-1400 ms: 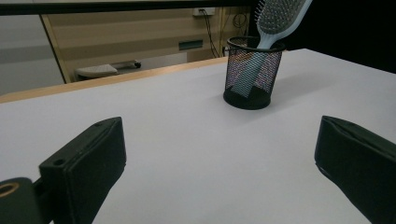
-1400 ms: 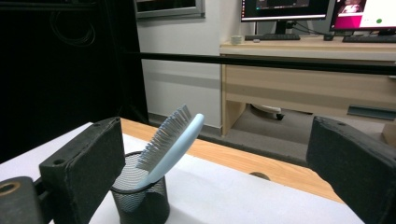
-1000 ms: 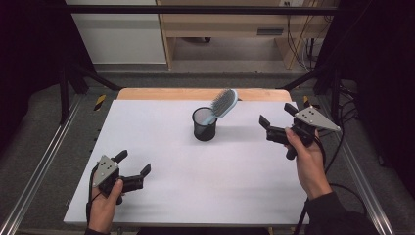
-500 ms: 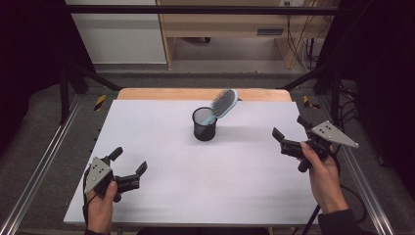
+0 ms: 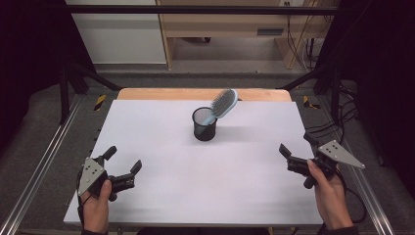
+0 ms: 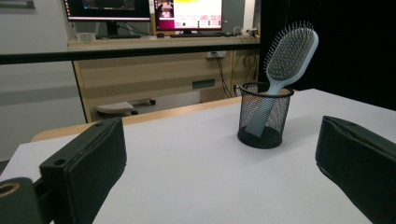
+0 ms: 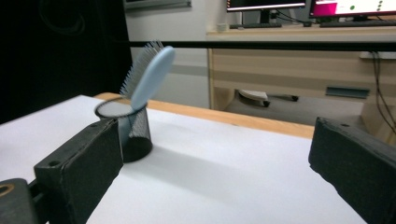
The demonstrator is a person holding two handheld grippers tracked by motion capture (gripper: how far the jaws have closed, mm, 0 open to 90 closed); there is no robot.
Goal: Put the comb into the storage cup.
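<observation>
A black mesh cup (image 5: 204,124) (image 6: 264,115) (image 7: 132,130) stands upright at the middle back of the white table (image 5: 235,196). A light blue hairbrush (image 5: 222,104) (image 6: 288,53) (image 7: 148,74) stands in it handle down, its head leaning over the rim. My left gripper (image 5: 123,160) (image 6: 224,172) is open near the front left corner, far from the cup, with nothing between its jaws. Near the right edge my right gripper (image 5: 297,143) (image 7: 219,172) is open too and holds nothing.
A wooden strip (image 5: 195,94) runs along the table's far edge. Metal rails (image 5: 41,166) flank the table on both sides. Beyond it stands a wooden desk (image 6: 163,70) with monitors (image 6: 187,14).
Both hands have drawn back toward the front of the table. The right gripper moved down and to the right, away from the cup. Cup and brush stayed put.
</observation>
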